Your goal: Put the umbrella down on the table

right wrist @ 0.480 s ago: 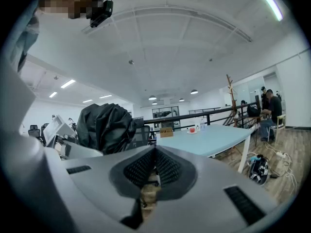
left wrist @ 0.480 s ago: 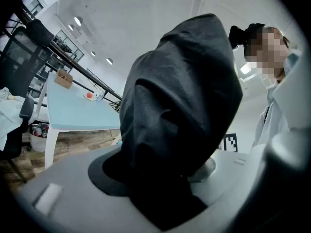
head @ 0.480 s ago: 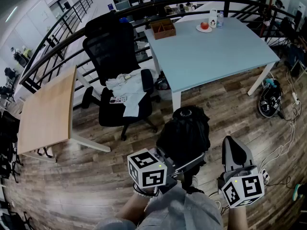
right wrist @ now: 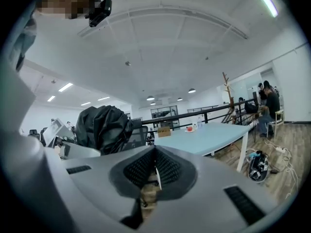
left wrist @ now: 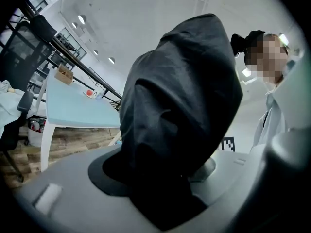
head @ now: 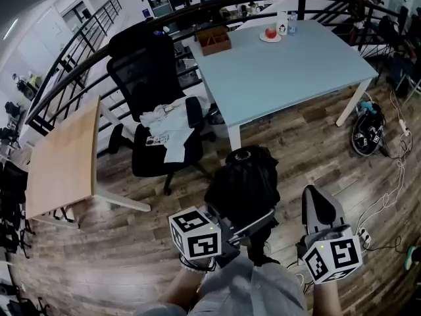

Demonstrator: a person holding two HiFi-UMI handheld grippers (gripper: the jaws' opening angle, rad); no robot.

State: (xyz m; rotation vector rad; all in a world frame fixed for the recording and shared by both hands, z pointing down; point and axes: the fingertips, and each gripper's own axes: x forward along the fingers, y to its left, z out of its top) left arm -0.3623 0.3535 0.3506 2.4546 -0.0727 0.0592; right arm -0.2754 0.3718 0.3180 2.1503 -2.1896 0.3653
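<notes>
Shifted slightly left: umbrella [head: 242, 183], clamped in L gripper [head: 253, 224]; R gripper [head: 315, 197] closed, empty. Table [head: 283, 64] far off, not set down yet.

Matt black umbrella [head: 242, 183], seemingly cloth

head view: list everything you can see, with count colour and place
umbrella: one, black, folded, held above the floor
table: one, light blue, far side
box: one, brown, table's far left corner
plate: one, white, table's far edge
chair: one, black, left of the table
cloth: one, white, on the chair seat
desk: one, light wood, far left
railing: one, black, behind the furniture
left gripper: grey, fingers shut on the umbrella
right gripper: grey, fingers shut, empty
</notes>
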